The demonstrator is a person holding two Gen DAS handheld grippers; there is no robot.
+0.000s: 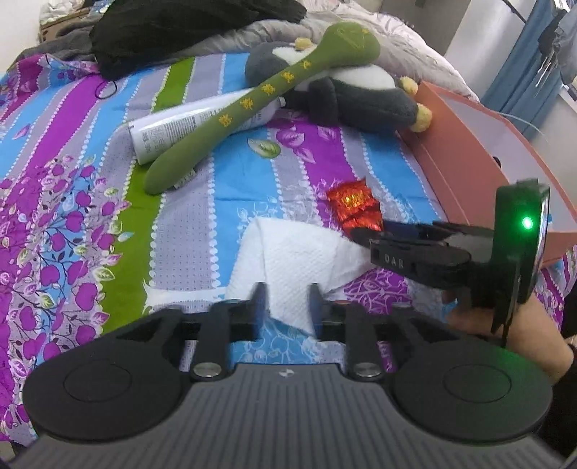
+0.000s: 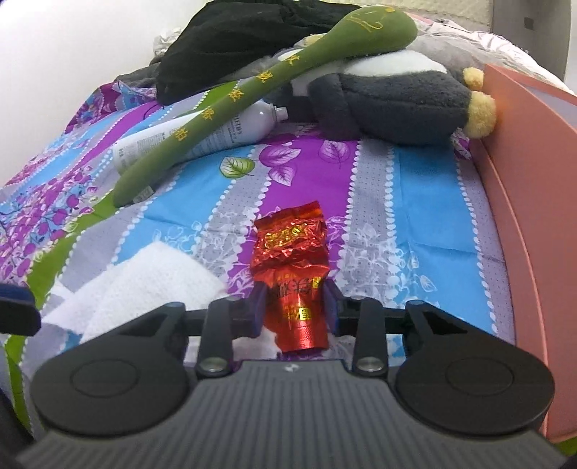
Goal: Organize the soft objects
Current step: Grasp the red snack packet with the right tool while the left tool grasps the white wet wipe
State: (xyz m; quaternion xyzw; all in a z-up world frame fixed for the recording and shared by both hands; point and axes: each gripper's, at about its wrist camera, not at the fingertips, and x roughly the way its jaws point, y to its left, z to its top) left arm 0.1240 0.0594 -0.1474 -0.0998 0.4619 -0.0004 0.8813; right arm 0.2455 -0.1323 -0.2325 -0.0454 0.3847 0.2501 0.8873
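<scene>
A red foil packet (image 2: 293, 274) lies on the striped bedsheet; my right gripper (image 2: 294, 310) has its two fingers on either side of the packet's near end, closed against it. In the left wrist view the packet (image 1: 353, 204) sits at the right gripper's (image 1: 364, 234) tip. My left gripper (image 1: 286, 306) is open over a white paper towel (image 1: 299, 259), also seen at left in the right wrist view (image 2: 144, 281). A green plush spoon (image 1: 252, 104) lies across a white spray can (image 1: 180, 126) and a grey-and-white plush penguin (image 1: 346, 90).
A pink open box (image 1: 479, 144) stands at the bed's right edge, its wall (image 2: 523, 216) close to the right gripper. A black garment (image 1: 173, 29) and a grey quilt (image 1: 396, 39) lie at the far end of the bed.
</scene>
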